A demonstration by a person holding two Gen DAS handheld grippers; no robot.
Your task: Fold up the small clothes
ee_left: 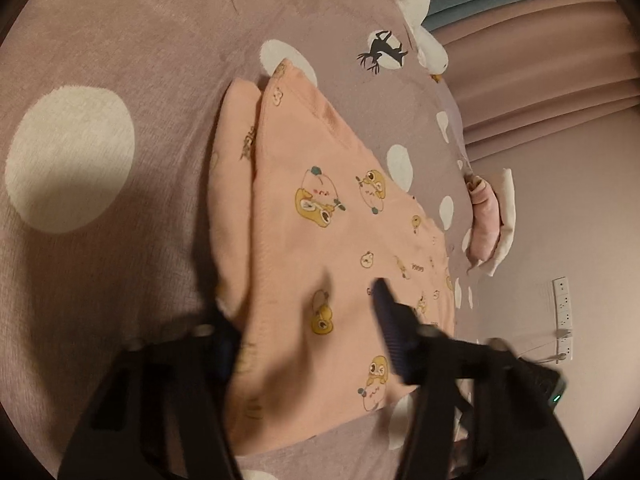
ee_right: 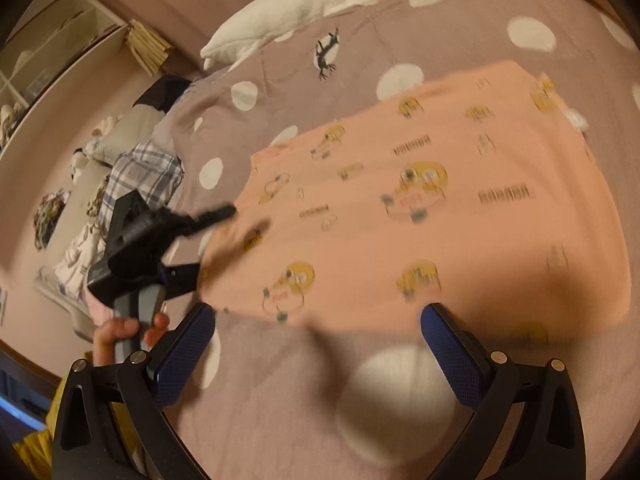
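Through the left wrist camera, the pink garment (ee_left: 336,216) with its yellow cartoon prints is lying on the mauve polka-dot bedspread (ee_left: 120,60), stretching from the centre toward 6 o'clock, one folded layer peeking out along its 9 o'clock side. The left gripper (ee_left: 304,308) is hovering over the cloth's near end with its jaws spread apart and nothing between them; its dark fingers (ee_left: 386,320) are blurring against the fabric. A white plush toy (ee_left: 412,4) is resting at 1 o'clock. Through the right wrist camera, the same garment (ee_right: 420,200) is filling the centre and 3 o'clock side, blurred. The right gripper (ee_right: 318,320) is sitting wide open just short of the hem at 6 o'clock, its blue pads (ee_right: 452,344) holding nothing. The left gripper (ee_right: 224,236) is showing at 9 o'clock, jaws parted at the garment's edge, a hand (ee_right: 128,332) gripping its handle
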